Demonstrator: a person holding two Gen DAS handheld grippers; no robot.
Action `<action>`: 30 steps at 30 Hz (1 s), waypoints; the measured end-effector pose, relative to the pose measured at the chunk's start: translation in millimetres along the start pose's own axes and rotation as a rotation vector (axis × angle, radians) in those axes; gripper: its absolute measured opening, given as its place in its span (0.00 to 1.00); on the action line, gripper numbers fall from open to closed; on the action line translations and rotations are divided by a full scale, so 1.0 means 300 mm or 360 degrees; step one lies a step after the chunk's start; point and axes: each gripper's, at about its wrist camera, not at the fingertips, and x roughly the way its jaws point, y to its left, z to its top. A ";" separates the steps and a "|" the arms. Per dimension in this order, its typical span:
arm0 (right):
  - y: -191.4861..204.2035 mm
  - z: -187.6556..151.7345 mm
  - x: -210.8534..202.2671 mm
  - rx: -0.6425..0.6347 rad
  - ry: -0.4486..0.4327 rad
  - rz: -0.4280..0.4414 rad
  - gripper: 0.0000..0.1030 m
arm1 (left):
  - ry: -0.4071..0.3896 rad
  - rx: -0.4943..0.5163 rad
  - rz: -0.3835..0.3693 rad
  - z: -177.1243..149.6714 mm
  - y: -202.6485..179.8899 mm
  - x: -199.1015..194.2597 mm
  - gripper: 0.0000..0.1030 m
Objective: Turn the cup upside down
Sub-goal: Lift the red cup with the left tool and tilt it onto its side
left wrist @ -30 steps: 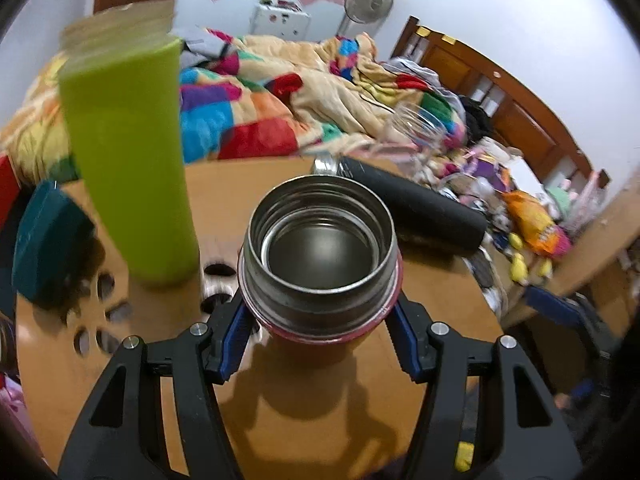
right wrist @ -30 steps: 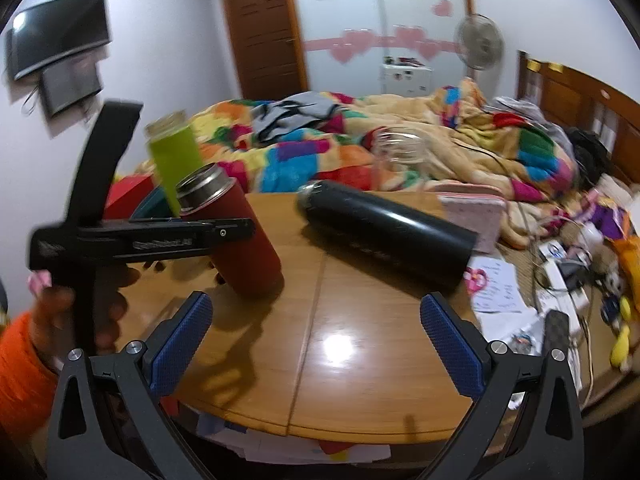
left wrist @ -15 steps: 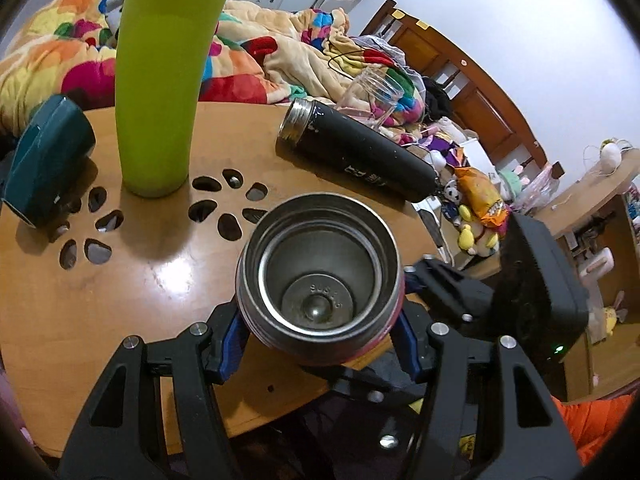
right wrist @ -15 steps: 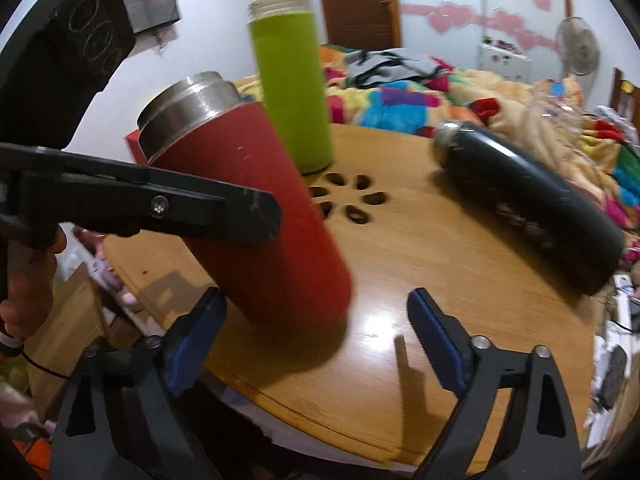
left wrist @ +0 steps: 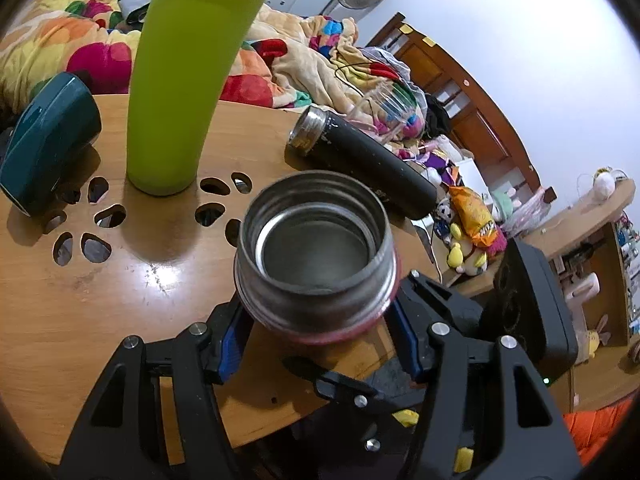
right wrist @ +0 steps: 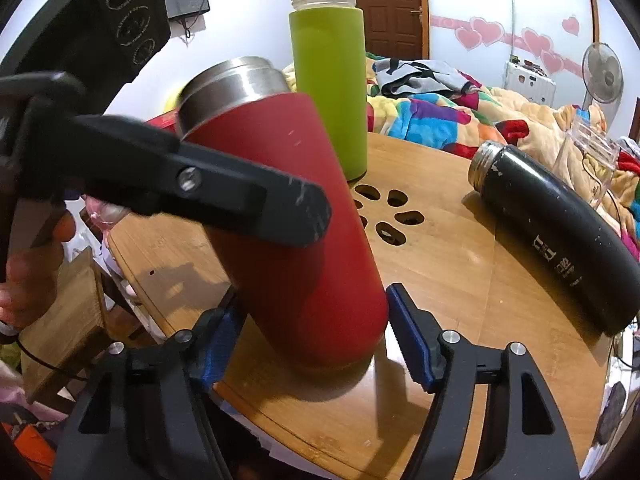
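1. Left wrist view is looking straight down into the steel mouth of the red cup [left wrist: 316,248], which the left gripper [left wrist: 316,332] is pinching just under the rim, blue pads pressing on both sides.
2. Right wrist view is showing the cup [right wrist: 304,240] leaning toward ten o'clock with its base at the near edge of the round wooden table [right wrist: 460,272]; I cannot tell whether the base is touching the wood.
3. Right gripper [right wrist: 308,344] is bracketing the cup's lower body, jaws spread; whether the pads are already touching is unclear. My guess is that it is positioning for a low grip so the cup can be turned over between the two tools.
4. Green bottle [right wrist: 328,80] is standing upright at twelve o'clock behind the cup, close enough to be struck as the mouth swings.
5. Black flask [right wrist: 560,232] is lying on its side at three o'clock, well apart.
6. Teal mug [left wrist: 44,152] is lying tipped at ten o'clock in the left view, clear of the likely swing.
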 end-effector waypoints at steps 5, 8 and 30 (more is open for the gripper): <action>0.000 -0.007 -0.005 0.0027 -0.0006 0.0006 0.61 | -0.0017 0.0004 0.0060 -0.002 -0.008 0.022 0.63; 0.001 -0.012 -0.008 0.0031 -0.0007 0.0003 0.60 | -0.0031 0.0004 0.0082 -0.007 -0.008 0.031 0.65; 0.024 -0.034 -0.031 0.0060 -0.0015 0.0052 0.58 | -0.0108 -0.0213 0.0217 -0.037 0.079 0.048 0.87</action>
